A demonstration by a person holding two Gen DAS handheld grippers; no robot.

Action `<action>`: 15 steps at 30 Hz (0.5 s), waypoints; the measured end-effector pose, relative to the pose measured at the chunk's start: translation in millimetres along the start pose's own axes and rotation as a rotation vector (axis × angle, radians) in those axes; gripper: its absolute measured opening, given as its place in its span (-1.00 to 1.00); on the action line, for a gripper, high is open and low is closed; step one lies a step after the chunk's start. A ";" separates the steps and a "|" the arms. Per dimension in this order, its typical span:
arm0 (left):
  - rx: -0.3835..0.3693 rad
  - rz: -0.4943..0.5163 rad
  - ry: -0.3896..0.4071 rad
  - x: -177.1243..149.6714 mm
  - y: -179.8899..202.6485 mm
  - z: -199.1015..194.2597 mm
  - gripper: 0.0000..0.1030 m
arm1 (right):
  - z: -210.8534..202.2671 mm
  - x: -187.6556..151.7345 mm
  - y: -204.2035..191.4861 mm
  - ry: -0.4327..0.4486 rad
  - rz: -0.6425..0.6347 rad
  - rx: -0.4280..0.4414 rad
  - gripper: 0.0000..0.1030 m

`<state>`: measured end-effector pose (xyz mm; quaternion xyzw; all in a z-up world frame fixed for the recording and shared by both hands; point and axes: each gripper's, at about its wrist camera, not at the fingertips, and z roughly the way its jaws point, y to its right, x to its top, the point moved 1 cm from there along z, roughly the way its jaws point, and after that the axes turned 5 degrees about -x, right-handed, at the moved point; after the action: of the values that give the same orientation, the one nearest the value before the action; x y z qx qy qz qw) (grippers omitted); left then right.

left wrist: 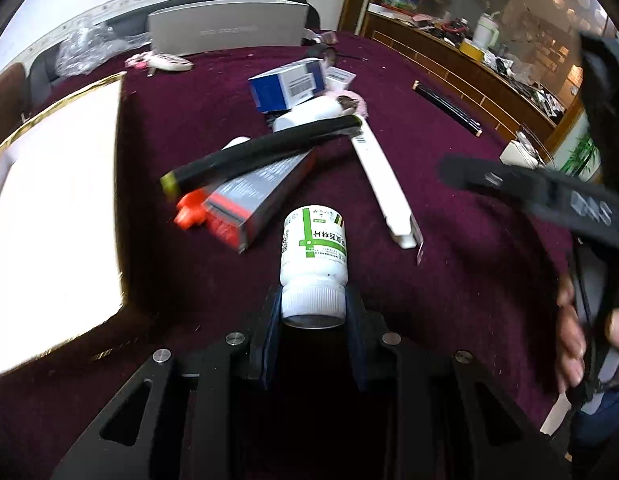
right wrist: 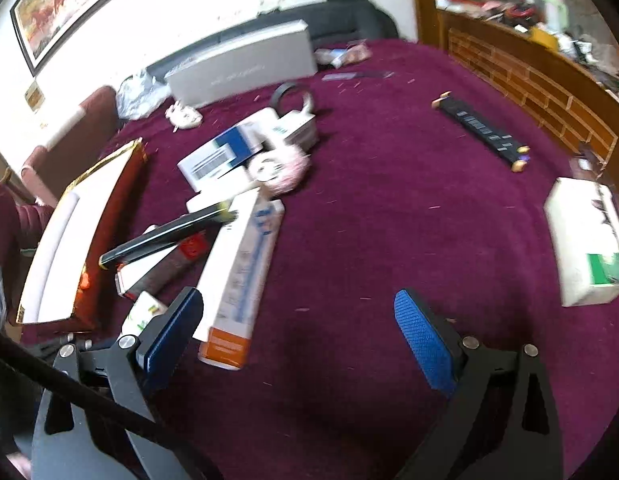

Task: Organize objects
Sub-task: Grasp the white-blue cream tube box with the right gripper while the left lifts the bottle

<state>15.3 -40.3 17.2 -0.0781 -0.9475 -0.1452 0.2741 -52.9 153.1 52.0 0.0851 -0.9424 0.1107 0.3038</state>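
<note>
Pill bottle (left wrist: 313, 256) (cap gripped) in left gripper (left wrist: 313, 304)

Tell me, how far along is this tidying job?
Early, it seems. Nothing visibly looks put away: the open white-lined box shows nothing inside. In hand: the left gripper clamps the cap of a white pill bottle. The right gripper is open, holding nothing. Left: the black tube, grey carton, long white box and blue-white box lie jumbled.

The white pill bottle (left wrist: 314, 248) bears a green-striped label with Chinese characters "西林片".
</note>
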 end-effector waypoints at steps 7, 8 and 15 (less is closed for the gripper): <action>0.010 -0.010 0.009 -1.4 -6.1 -0.7 -0.50 | 45.6 8.6 -39.1 -0.107 -0.089 -0.091 0.18; 0.012 -0.006 0.010 -1.2 -6.1 -0.1 -0.50 | 50.2 6.9 -39.0 -0.116 -0.094 -0.104 0.01; -0.040 -0.021 0.036 -1.9 -11.4 -2.0 -0.51 | 37.5 -2.1 -15.9 -0.081 -0.079 0.078 -0.67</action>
<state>15.4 -51.9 15.1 -0.0711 -0.9401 -0.1681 0.2878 -68.4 128.3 23.6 0.1386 -0.9448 0.1315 0.2660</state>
